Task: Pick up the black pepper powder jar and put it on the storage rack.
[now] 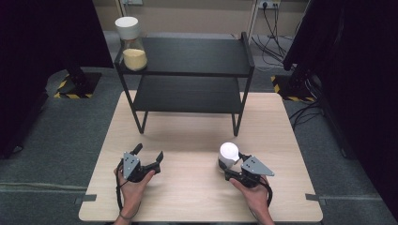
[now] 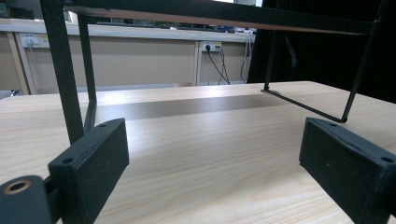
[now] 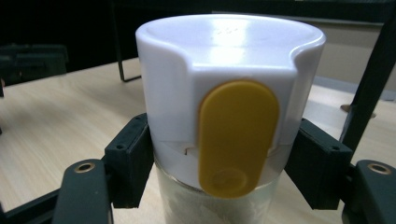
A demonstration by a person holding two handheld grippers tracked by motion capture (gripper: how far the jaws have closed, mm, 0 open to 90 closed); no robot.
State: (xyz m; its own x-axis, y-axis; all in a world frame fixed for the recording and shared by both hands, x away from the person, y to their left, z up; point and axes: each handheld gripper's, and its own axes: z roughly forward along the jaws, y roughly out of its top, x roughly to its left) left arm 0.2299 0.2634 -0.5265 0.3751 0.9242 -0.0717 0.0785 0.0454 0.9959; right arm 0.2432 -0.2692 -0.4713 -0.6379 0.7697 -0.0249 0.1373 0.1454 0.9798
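On the pale wooden table [image 1: 197, 187], toward five o'clock from its centre, a clear glass jar with a tall white plastic lid and a yellow oval tab [image 3: 231, 121] is flanked by the jaws of the right gripper [image 1: 233, 165], one black pad set at each side of the jar just below the lid's lower edge. The pads are seen pressed against or very near the glass at nine and three o'clock of the jar in the right gripper view, so the jaws are judged closed on it, though firm contact cannot be fully confirmed. The left gripper [image 1: 149, 156] is held low over the table at about seven o'clock, its jaws spread wide with nothing but bare wood between them. A black two-tier metal shelf rack [image 1: 187, 75] stands at twelve o'clock, and a second white-lidded glass jar holding yellow powder [image 1: 133, 44] is placed on the top tier's left end. Trouble is judged most likely from the smooth glass: a hold taken so high, close under the lid, could let the jar slip or tilt if it is lifted. If it is carried toward the rack, the tall lid could be knocked against the rack's frame.
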